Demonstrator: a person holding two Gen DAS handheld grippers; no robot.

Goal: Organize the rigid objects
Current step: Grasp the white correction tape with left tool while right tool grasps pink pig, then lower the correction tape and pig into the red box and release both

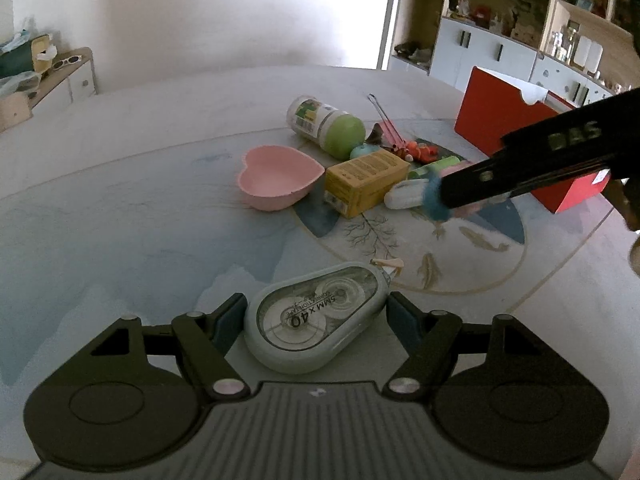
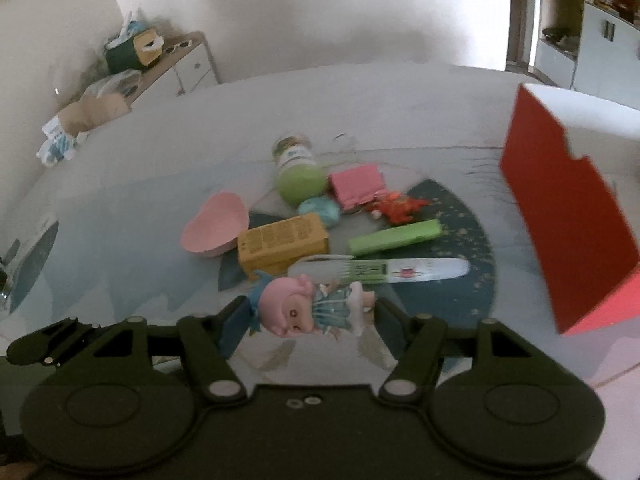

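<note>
My left gripper (image 1: 316,320) is shut on a pale green correction tape dispenser (image 1: 316,320), pads pressing its two sides, low over the patterned mat. My right gripper (image 2: 308,312) is shut on a small doll (image 2: 308,308) with pink hair and a teal dress, held sideways above the mat. In the left wrist view the right gripper (image 1: 444,196) reaches in from the right, with a blue bit of the doll (image 1: 434,200) showing at its tip. A red box (image 2: 568,216) with an open top stands to the right.
A pile sits mid-mat: pink heart bowl (image 1: 280,176), yellow carton (image 1: 366,180), jar with green lid (image 1: 326,126), white oblong case (image 2: 380,270), green bar (image 2: 394,236), pink pad (image 2: 358,184), orange toy (image 2: 396,206). A low cabinet (image 2: 176,64) stands back left, shelves (image 1: 520,20) back right.
</note>
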